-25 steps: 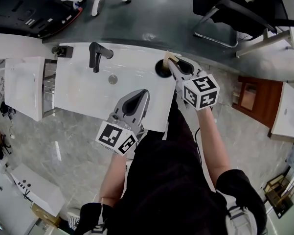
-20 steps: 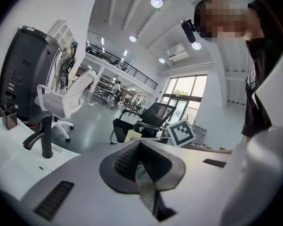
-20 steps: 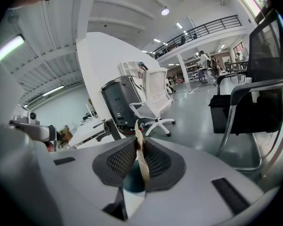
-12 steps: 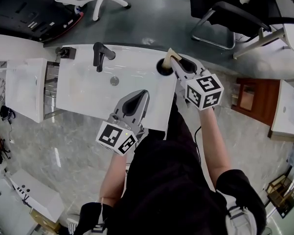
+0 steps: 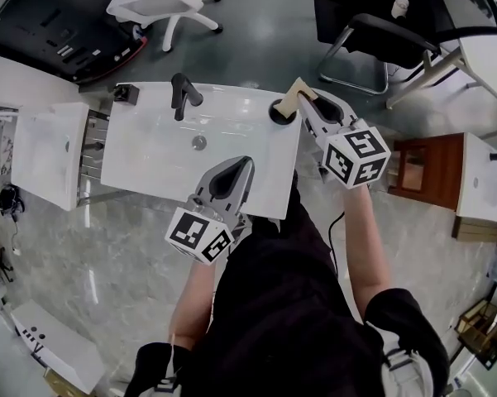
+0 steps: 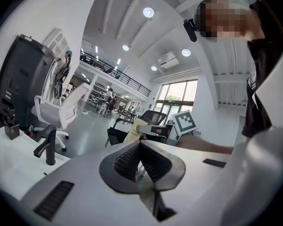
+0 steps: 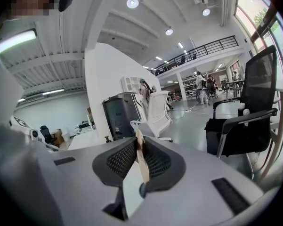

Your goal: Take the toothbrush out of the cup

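In the head view my right gripper [image 5: 303,103] is shut on the toothbrush [image 5: 294,98], a flat tan cardboard pack, held just above and beside the black cup [image 5: 276,112] at the sink top's far right corner. The right gripper view shows that toothbrush pack [image 7: 141,160] pinched edge-on between both pads. Whether its lower end is clear of the cup I cannot tell. My left gripper [image 5: 243,164] hangs shut and empty over the white sink top [image 5: 149,151] near its front edge. The left gripper view looks past its jaws at the toothbrush pack [image 6: 134,130] in the right gripper.
A black faucet [image 5: 183,94] and a drain [image 5: 199,142] sit in the sink. A white cabinet [image 5: 41,151] stands to the left. Office chairs [image 5: 372,35] stand beyond the sink, and a wooden stand [image 5: 426,168] is at the right.
My right gripper has lifted, drawing the toothbrush pack up from the cup. The left gripper has risen a little too, staying over the sink front.
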`<move>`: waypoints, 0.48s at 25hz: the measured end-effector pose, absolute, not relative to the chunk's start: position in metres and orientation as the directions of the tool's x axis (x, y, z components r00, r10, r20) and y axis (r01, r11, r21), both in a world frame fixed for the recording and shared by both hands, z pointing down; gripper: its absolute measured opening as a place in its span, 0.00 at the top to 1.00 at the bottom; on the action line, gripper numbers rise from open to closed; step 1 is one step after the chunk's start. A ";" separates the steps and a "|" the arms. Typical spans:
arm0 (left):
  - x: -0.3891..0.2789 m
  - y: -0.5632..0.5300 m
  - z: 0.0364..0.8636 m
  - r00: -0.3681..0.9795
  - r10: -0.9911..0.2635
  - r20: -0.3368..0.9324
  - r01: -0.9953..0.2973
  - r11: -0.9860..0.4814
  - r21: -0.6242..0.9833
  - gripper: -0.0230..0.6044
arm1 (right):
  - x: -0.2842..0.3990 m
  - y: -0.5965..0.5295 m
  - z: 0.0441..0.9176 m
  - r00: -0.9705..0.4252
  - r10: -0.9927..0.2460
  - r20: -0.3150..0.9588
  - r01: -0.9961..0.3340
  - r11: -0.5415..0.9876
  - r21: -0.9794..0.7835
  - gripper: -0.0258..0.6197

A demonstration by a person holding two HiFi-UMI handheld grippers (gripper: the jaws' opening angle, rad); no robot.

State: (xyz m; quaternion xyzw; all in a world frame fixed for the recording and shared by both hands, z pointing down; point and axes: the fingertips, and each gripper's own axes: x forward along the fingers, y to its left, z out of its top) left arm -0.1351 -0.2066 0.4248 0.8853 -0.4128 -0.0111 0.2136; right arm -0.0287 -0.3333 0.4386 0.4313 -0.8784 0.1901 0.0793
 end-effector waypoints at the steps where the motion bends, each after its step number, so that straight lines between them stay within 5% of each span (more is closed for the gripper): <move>1: -0.136 -0.203 0.422 0.662 -0.735 0.148 -0.723 -0.573 0.386 0.94 | -0.029 -0.329 0.432 -0.611 -0.734 0.295 -0.791 0.554 -0.260 0.86; 12: -0.133 -0.162 0.402 0.697 -0.712 0.086 -0.687 -0.630 0.363 0.94 | -0.018 -0.264 0.380 -0.600 -0.772 0.208 -0.798 0.558 -0.230 0.86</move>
